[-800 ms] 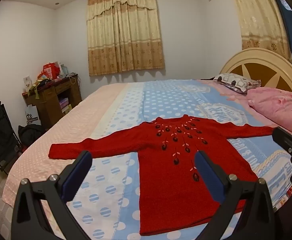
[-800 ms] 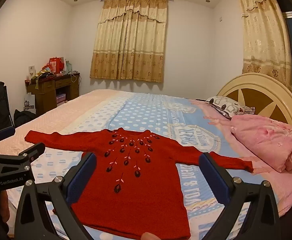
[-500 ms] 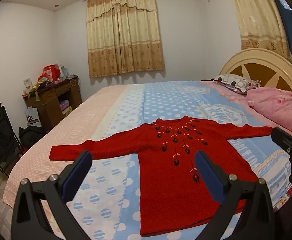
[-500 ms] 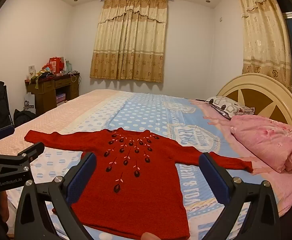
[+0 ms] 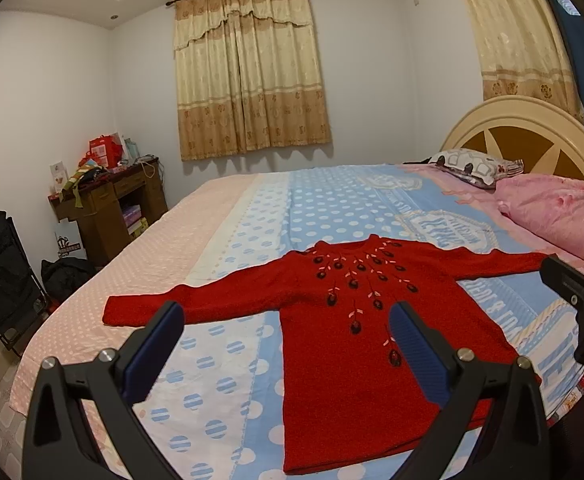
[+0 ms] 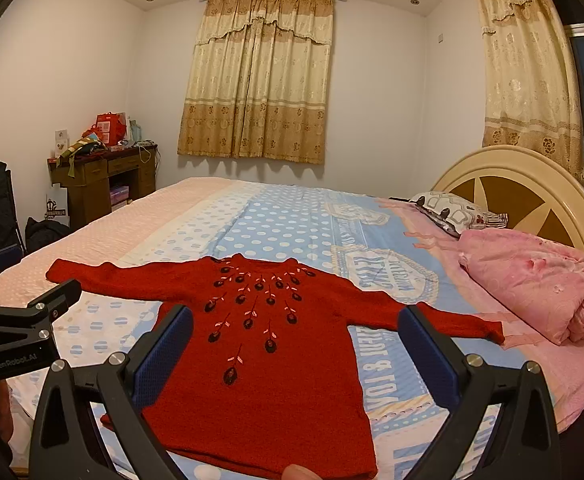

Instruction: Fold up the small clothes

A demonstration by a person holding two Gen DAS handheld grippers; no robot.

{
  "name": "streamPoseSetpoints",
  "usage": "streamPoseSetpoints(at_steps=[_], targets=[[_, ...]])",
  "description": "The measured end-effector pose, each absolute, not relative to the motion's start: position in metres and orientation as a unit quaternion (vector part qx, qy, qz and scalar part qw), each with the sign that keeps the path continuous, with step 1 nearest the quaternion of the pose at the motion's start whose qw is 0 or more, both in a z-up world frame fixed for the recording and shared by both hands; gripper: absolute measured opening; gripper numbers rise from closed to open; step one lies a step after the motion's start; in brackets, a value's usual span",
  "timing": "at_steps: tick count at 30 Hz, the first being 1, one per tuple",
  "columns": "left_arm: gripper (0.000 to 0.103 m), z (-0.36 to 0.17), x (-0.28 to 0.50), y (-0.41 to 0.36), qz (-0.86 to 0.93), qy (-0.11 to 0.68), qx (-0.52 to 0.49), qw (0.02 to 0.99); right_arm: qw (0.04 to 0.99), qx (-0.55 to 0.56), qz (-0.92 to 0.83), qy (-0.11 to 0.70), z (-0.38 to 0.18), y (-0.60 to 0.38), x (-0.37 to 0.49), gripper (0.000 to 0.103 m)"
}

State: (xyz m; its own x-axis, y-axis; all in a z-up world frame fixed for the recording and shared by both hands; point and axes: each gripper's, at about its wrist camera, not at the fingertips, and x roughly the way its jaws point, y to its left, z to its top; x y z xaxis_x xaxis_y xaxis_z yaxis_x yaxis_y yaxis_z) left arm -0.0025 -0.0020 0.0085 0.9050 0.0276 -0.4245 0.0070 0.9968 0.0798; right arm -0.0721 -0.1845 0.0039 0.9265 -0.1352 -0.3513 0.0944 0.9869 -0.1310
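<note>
Careful, both your left gripper [image 5: 286, 332] and right gripper [image 6: 296, 338] hang wide open, empty, so pinching bedsheet [image 5: 228, 344] with the red sweater [image 5: 356, 360] could drag everything askew.

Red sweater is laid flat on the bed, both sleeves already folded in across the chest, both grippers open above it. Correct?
Not quite: the sleeves are not folded in. The right wrist view shows the red sweater flat on the bed with both sleeves spread straight out to the sides. The left gripper and right gripper are open above it.
</note>
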Motion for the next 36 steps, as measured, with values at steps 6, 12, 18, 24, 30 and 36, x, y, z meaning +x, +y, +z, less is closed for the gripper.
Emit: streamPoseSetpoints(at_steps=[6, 12, 18, 24, 30, 36], targets=[[0.103, 0.0080, -0.0032, -0.0030, 0.004, 0.218, 0.041, 0.975, 0.980, -0.057, -0.060, 0.183, 0.0040, -0.1856, -0.0723, 0.102], [0.103, 0.0084, -0.0041, -0.0018, 0.004, 0.217, 0.041, 0.975, 0.979, -0.057, -0.063, 0.184, 0.0036, -0.1856, -0.0728, 0.102], [0.103, 0.0073, -0.0045, -0.0026, 0.004, 0.217, 0.041, 0.975, 0.979, -0.057, -0.063, 0.185, 0.0028, -0.1857, -0.0735, 0.102], [0.103, 0.0072, -0.0048, -0.0028, 0.005, 0.216, 0.042, 0.975, 0.979, -0.057, -0.064, 0.186, 0.0028, -0.1859, -0.0734, 0.102], [0.103, 0.0070, -0.0047, -0.0025, 0.004, 0.217, 0.041, 0.975, 0.979, -0.058, -0.064, 0.185, 0.0027, -0.1856, -0.0731, 0.102], [0.103, 0.0062, -0.0047, -0.0023, 0.004, 0.216, 0.042, 0.975, 0.978, -0.059, -0.064, 0.187, -0.0020, -0.1853, -0.0716, 0.102]])
